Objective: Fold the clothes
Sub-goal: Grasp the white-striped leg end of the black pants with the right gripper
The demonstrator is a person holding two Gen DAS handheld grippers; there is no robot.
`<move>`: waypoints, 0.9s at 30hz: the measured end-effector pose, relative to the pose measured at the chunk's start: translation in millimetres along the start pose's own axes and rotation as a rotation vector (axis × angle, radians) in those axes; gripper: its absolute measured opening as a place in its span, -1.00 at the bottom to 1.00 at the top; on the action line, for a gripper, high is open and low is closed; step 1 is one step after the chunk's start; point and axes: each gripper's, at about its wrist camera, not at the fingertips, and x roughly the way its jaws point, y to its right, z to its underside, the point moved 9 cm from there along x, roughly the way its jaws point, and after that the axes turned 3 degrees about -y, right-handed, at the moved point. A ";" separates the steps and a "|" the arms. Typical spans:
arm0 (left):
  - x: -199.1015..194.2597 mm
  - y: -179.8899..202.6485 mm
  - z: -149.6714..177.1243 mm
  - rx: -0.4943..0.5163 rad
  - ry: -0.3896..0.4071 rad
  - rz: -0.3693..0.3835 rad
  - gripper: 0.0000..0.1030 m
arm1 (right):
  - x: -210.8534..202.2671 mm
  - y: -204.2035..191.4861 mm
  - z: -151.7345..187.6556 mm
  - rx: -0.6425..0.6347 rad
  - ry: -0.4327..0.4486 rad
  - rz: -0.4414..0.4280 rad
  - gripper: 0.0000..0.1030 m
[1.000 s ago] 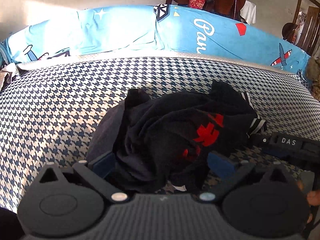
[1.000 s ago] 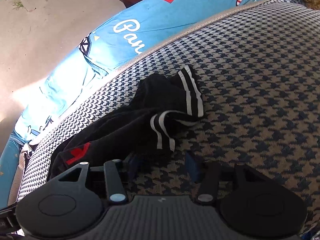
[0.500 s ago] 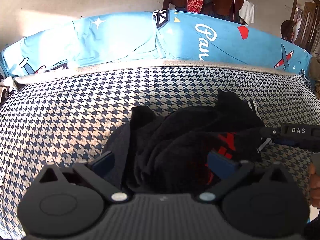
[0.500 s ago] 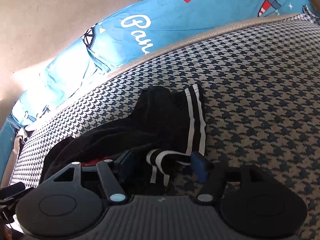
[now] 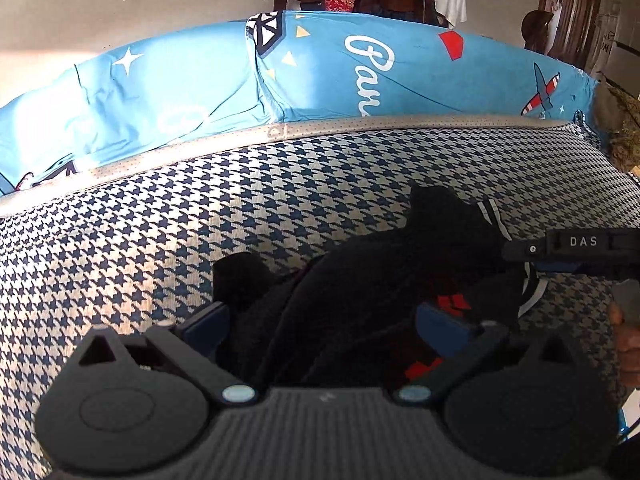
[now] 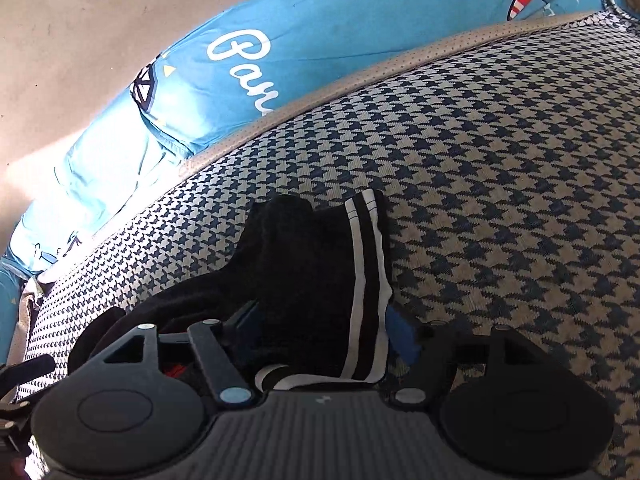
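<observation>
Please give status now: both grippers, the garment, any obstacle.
Left gripper open, astride black garment. Right gripper open over its striped cuff. Garment crumpled, unfolded, on the checked bed. No obstacle seen.

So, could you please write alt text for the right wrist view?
The right tool straddles, open, a crumpled black garment with white stripes, lying on a houndstooth-covered surface. Behind runs a bright blue printed cover.

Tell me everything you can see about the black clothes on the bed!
The black garment looks soft and lies crumpled in a heap on the houndstooth cover. It has white stripes along one edge and red print patches. The open left gripper and open right gripper each straddle part of it.
</observation>
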 end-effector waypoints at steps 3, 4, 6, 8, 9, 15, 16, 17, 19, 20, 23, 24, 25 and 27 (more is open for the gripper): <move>11.9 -3.2 7.1 -0.030 -0.037 0.019 1.00 | 9.2 0.0 -0.4 -0.001 -0.018 -0.001 0.38; 14.4 -2.9 8.4 -0.039 -0.051 0.032 1.00 | 12.8 -1.2 0.4 -0.005 -0.025 -0.004 0.39; 14.4 -3.2 8.0 -0.042 -0.047 0.043 1.00 | 19.7 -4.0 1.6 -0.014 -0.037 -0.009 0.43; 12.5 -4.1 8.0 -0.033 -0.033 0.036 1.00 | 24.1 -9.7 1.6 -0.044 -0.029 0.002 0.52; 12.5 -4.5 8.5 -0.032 -0.031 0.039 1.00 | 26.3 -13.2 1.8 -0.063 -0.026 0.007 0.52; 16.8 -8.7 9.7 -0.056 -0.032 0.055 1.00 | 39.2 -33.3 3.0 -0.169 -0.005 0.036 -0.23; 16.5 -9.1 8.9 -0.059 -0.028 0.059 1.00 | 40.6 -34.2 1.6 -0.173 -0.004 0.028 -0.49; 15.7 -9.4 7.7 -0.059 -0.022 0.056 1.00 | 41.8 -35.4 0.2 -0.174 -0.002 0.019 -0.66; 14.8 -11.2 5.4 -0.062 -0.012 0.051 1.00 | 42.1 -39.6 -2.7 -0.164 0.012 -0.002 -0.70; 14.4 -12.1 4.3 -0.065 -0.008 0.049 1.00 | 40.7 -42.6 -5.1 -0.170 0.030 -0.006 -0.71; 13.2 -14.8 1.5 -0.078 0.008 0.052 1.00 | 34.7 -55.0 -17.1 -0.163 0.089 -0.057 -0.72; 13.0 -15.5 0.8 -0.084 0.012 0.052 1.00 | 31.5 -60.6 -21.8 -0.149 0.107 -0.090 -0.72; 12.8 -16.5 0.4 -0.089 0.014 0.055 1.00 | 28.3 -66.5 -26.4 -0.138 0.125 -0.124 -0.73; 12.2 -17.3 -0.9 -0.096 0.022 0.063 1.00 | 21.3 -80.3 -34.3 -0.126 0.157 -0.198 -0.73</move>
